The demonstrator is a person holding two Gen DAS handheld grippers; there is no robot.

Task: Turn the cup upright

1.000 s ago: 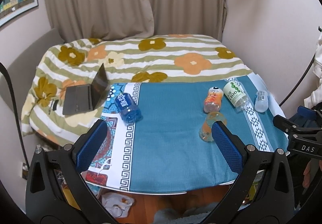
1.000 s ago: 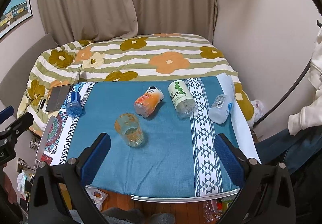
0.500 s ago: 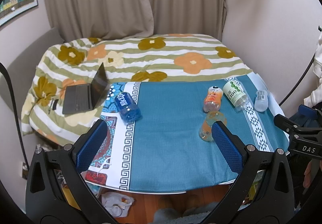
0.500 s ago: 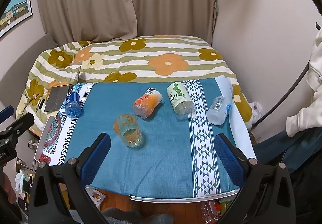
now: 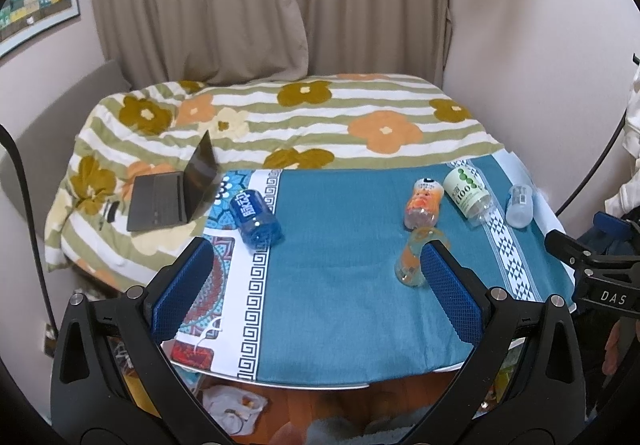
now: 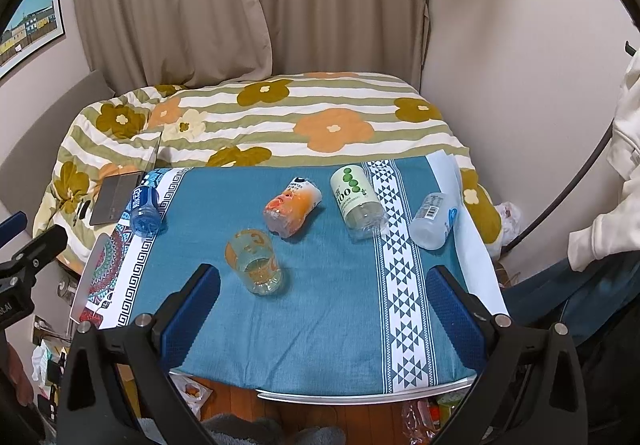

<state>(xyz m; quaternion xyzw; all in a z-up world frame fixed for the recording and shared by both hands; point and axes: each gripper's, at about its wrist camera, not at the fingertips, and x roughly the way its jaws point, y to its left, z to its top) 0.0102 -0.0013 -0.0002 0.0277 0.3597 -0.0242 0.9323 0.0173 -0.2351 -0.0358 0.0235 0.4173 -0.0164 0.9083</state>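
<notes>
My left gripper [image 5: 316,277] hangs above the near edge of the surface [image 5: 340,309] with its jaws spread wide and nothing between them; my right gripper [image 6: 320,305] is likewise wide and empty, held over the same near edge. The cup [image 6: 254,261], a clear glass with orange print, sits on the teal cloth [image 6: 332,305]; whether its mouth faces up or down I cannot tell; in the left view the cup [image 5: 412,261] is partly hidden behind my right-side finger. Just beyond the cup lies an orange bottle [image 6: 292,209] on its side; further right of the cup lie a green-dotted white bottle [image 6: 356,201] and a clear bottle [image 6: 432,219]; well to the cup's left lies a blue bottle [image 6: 144,209], and past that an open laptop [image 5: 172,189] on the flowered bed [image 5: 360,125].
</notes>
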